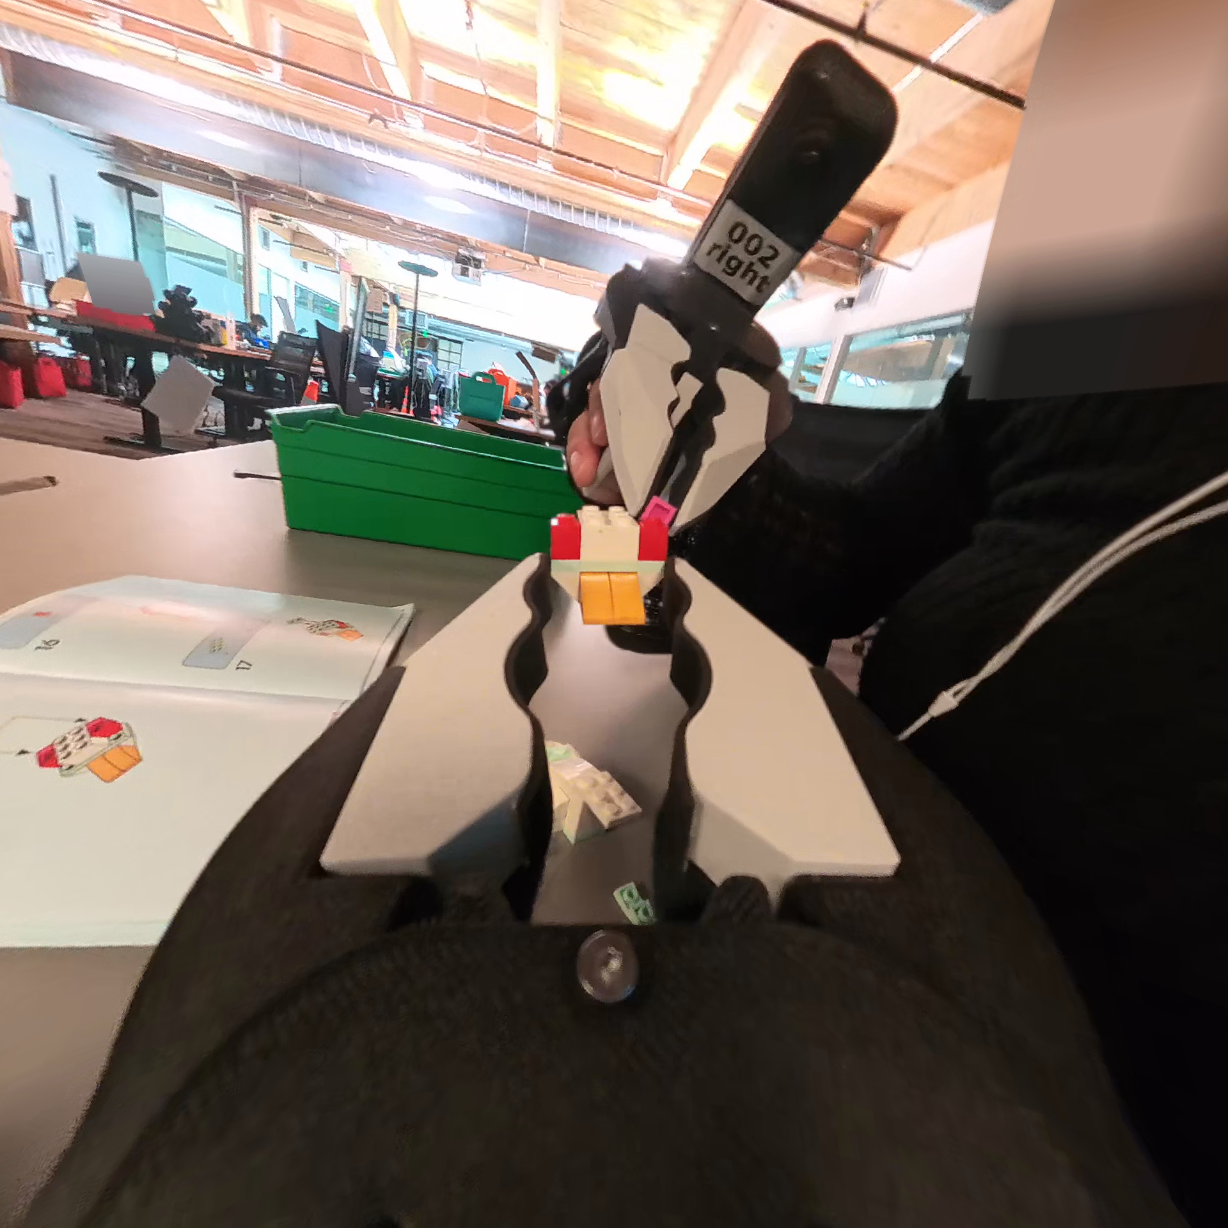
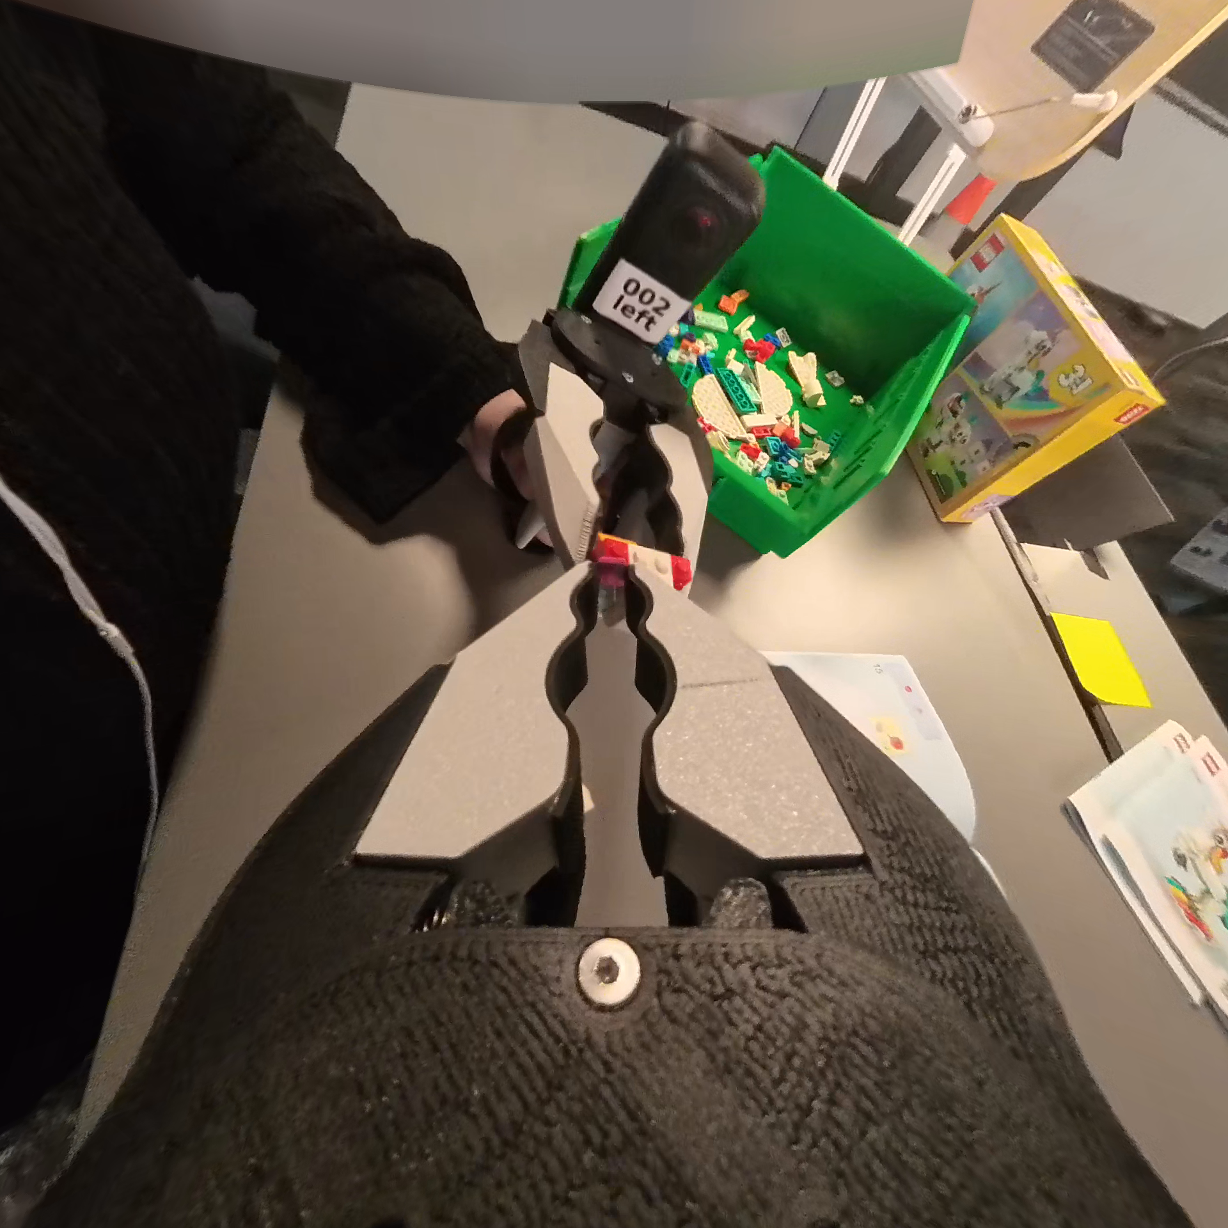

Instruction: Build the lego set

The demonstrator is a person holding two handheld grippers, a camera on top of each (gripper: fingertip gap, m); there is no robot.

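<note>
My left gripper is shut on a small lego assembly, white with red side bricks and an orange beak, and holds it above the table. My right gripper comes down from above, shut on a small pink piece, which touches the assembly's top right corner. In the right wrist view, my right gripper holds the pink piece against the assembly, which sits in the left gripper. A hand in a black sleeve holds each gripper.
A green bin stands behind, holding several loose bricks in the right wrist view. An open instruction booklet lies at the left. Loose white pieces lie on the table under my left gripper. A yellow lego box and a yellow note are at the right. The tips of both grippers are at nearly the same place.
</note>
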